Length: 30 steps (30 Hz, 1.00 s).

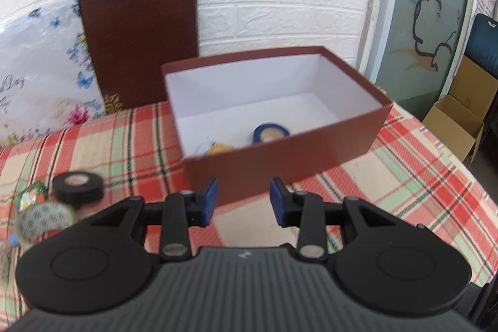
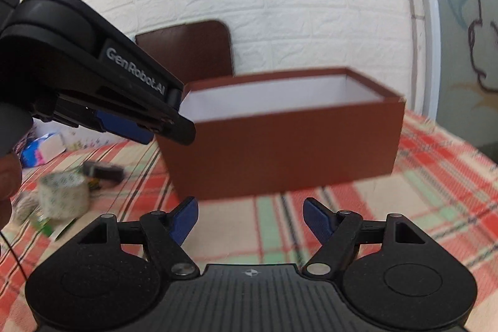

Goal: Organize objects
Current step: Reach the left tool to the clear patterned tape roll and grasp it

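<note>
Left gripper (image 1: 243,201) has its blue pads a little apart with nothing between them, and the red-brown box (image 1: 311,151) sits right past the tips on the checked cloth (image 1: 420,176). Right gripper (image 2: 250,221) has its pads wide apart — nothing in them either — and the same box stands a bit ahead of it. From the right wrist view the left gripper comes in from the left side, its tip near the box's left corner, and white letters on its side read "GenRobot.AI". A blue tape roll (image 1: 271,133) and a yellow thing (image 1: 219,148) lie inside the box by its near wall; its white inside faces up. The box's long side runs left to right, turned a little — the right end is farther back. Left of the box, well apart from the left gripper's pads, lie a black tape roll (image 1: 77,186) and a pale tape roll (image 1: 43,221), flat on the cloth. A brown board (image 1: 140,42) leans on the wall behind; its gold mark is too blurred to read.
</note>
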Available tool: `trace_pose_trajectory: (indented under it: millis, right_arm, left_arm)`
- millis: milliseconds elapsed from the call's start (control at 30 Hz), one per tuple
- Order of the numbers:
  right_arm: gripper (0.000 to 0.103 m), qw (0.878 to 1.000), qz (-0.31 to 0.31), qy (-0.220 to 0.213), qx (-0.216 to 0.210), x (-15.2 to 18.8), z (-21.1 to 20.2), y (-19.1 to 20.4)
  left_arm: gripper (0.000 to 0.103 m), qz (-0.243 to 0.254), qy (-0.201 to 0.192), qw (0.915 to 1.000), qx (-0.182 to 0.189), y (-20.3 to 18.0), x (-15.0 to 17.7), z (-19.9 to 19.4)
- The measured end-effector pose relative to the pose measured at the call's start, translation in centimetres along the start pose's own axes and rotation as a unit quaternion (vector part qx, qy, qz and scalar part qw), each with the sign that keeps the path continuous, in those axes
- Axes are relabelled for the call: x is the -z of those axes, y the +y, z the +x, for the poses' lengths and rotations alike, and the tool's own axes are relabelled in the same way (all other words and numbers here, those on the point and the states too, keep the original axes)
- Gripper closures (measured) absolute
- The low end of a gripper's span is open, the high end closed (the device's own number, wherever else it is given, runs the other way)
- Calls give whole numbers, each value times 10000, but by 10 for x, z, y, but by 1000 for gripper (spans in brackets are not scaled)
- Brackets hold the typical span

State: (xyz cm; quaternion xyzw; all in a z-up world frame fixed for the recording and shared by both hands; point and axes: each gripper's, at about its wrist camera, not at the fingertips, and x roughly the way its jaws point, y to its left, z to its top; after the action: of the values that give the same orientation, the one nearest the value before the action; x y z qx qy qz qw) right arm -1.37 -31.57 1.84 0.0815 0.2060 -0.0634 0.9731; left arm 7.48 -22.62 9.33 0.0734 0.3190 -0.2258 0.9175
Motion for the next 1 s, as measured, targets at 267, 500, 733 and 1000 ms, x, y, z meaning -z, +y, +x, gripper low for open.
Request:
trace_pose_trajectory:
  millis: [267,500,733,1000]
  right_arm:
    - [29,9978,-226,531,-337,29,-1,32]
    - [29,9939,-603,750,-543,39,-7,62]
    - [29,9872,-943,967,-847,44,-3,89]
    - [29,9800,-904,931,-1510,26,20,128]
  left_arm:
    - [63,-172,263,9981,-539,40,46,-8]
    - [62,-358,309,9942,-970,77,80,-16]
    - [60,-676,257,9884,-1335,134,122,-35]
    - [40,-1460,-7,9546,-2598,249,181,-54]
